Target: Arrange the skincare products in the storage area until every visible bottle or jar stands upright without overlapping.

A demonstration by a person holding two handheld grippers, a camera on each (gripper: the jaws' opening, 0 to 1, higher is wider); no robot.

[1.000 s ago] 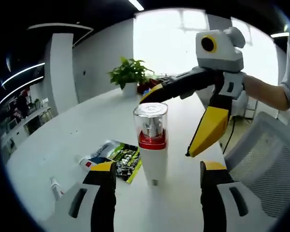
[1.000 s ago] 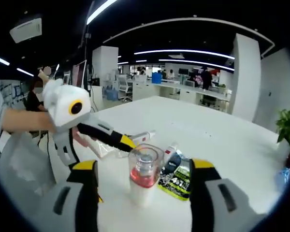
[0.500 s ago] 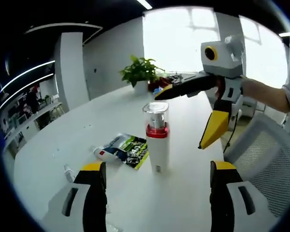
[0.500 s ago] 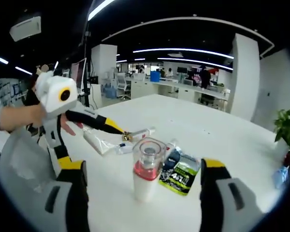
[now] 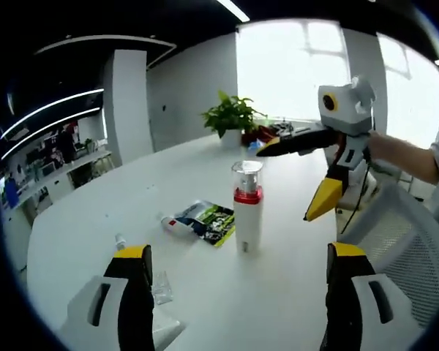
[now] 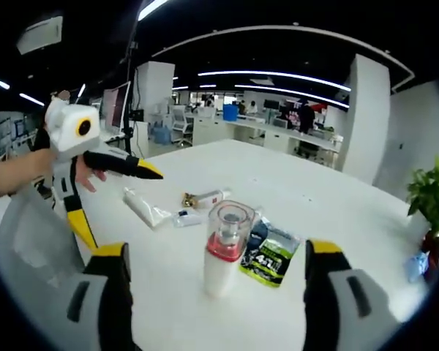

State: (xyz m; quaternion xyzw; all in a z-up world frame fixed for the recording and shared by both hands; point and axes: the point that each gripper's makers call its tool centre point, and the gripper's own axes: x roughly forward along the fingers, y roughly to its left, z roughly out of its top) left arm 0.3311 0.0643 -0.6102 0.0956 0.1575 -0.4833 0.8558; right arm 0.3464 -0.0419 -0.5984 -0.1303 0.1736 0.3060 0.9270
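White table (image 5: 95, 219), bright window (image 5: 300, 66), ceiling strip lights (image 6: 278, 75)

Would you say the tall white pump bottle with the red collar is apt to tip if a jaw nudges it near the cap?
Probably yes: the pump bottle stands tall on a narrow base. Its smooth clear cap may slip or pop off, so gripping the white body looks safer.

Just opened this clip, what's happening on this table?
A person holds a two-jaw gripper in each hand over a white table. Both the left gripper and the right gripper are open and holding nothing. Between them a white pump bottle with a red collar and clear cap stands upright. Beside it a green sachet and several tubes lie flat.
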